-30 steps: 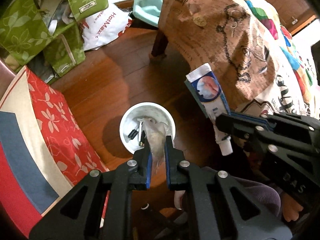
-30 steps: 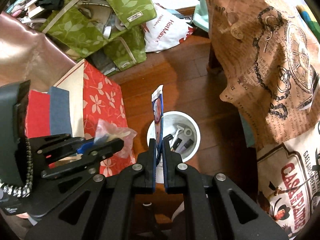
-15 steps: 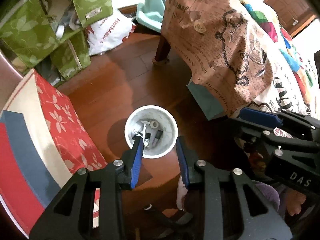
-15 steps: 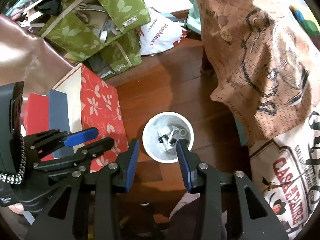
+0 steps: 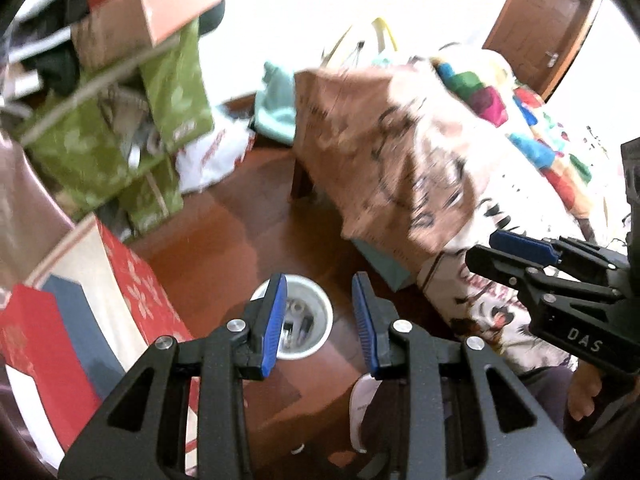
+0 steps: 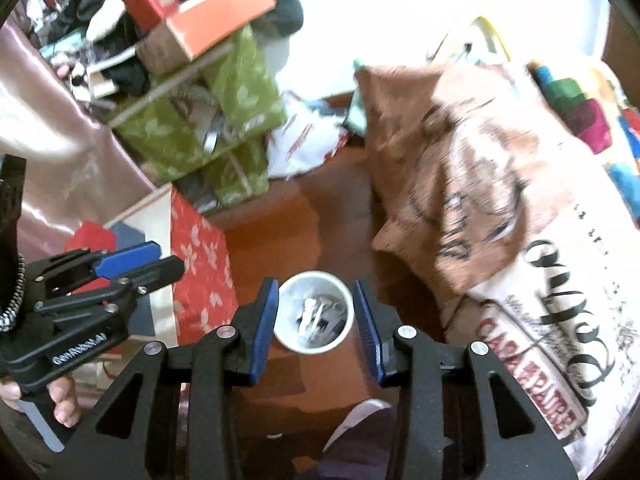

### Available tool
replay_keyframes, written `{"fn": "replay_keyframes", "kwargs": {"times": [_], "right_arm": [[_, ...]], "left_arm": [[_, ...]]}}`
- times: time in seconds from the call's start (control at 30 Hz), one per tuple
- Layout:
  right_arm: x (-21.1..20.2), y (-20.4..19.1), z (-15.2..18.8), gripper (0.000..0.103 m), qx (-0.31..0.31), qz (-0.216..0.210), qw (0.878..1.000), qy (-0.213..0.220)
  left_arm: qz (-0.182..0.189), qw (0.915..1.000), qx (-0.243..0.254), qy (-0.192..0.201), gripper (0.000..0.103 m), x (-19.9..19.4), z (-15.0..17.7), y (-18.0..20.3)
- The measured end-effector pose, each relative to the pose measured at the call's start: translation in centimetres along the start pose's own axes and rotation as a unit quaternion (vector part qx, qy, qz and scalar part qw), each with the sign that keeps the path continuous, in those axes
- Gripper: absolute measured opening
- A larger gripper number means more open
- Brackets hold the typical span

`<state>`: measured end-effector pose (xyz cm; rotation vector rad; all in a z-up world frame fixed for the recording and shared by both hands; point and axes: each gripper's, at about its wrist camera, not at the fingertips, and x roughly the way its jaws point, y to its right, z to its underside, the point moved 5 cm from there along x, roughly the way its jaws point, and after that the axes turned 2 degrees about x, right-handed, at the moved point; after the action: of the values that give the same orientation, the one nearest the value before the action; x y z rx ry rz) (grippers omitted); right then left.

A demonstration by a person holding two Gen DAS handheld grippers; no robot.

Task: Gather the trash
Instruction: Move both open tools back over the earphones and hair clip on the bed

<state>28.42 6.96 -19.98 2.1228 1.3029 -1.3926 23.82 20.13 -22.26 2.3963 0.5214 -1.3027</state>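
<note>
I'm holding my left claw & right claw spread wide, both empty, above the white bin w/ trash bits inside, on the wood floor.

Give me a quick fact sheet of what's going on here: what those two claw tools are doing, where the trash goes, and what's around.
left gripper: open, holding nothing
right gripper: open, holding nothing
bin: white, round, on the wood floor, seen from above
bin contents: several small pieces of trash, too blurred to name
left of bin: red floral box
right of bin: brown printed cloth draped over furniture
background: green leafy bags, orange box on top
</note>
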Motion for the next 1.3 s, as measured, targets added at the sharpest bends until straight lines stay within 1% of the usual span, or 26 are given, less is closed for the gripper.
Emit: {"fn": "replay_keyframes", "kwargs": {"times": [0.17, 0.37, 0.57, 0.63, 0.8, 0.9, 1.0, 1.17, 1.3], "right_arm": [[-5.3, 1.8, -0.2, 0.035, 0.012, 0.010, 0.998, 0.057], [-11.4, 4.3, 0.4, 0.035, 0.025, 0.024, 0.993, 0.115], [-16.5, 8.0, 1.4, 0.035, 0.055, 0.048, 0.984, 0.164], [-18.0, 9.5, 1.8, 0.035, 0.070, 0.060, 0.979, 0.179], [-21.3, 14.3, 3.2, 0.035, 0.102, 0.109, 0.966, 0.211], [-22.3, 16.9, 3.8, 0.035, 0.117, 0.138, 0.959, 0.217], [-22.9, 20.3, 4.6, 0.035, 0.142, 0.154, 0.954, 0.214], [-23.1, 25.5, 6.3, 0.035, 0.179, 0.173, 0.947, 0.202], [-22.7, 29.6, 7.9, 0.036, 0.213, 0.183, 0.941, 0.188]], "left_arm": [[0.009, 0.9975, 0.034, 0.060, 0.033, -4.5, -1.9, 4.3], [0.031, 0.9911, 0.067, 0.111, 0.033, -8.4, -3.5, 10.0], [0.051, 0.9801, 0.114, 0.155, 0.033, -10.9, -4.6, 17.0], [0.057, 0.9766, 0.129, 0.162, 0.033, -11.1, -4.9, 19.1], [0.086, 0.9698, 0.160, 0.162, 0.033, -10.5, -5.9, 24.6], [0.102, 0.9662, 0.181, 0.152, 0.033, -9.2, -6.5, 28.2], [0.111, 0.9635, 0.199, 0.140, 0.033, -7.4, -6.8, 31.3], [0.126, 0.9611, 0.219, 0.112, 0.033, -3.9, -6.8, 35.3], [0.143, 0.9593, 0.231, 0.078, 0.033, -0.3, -6.7, 38.3]]}}
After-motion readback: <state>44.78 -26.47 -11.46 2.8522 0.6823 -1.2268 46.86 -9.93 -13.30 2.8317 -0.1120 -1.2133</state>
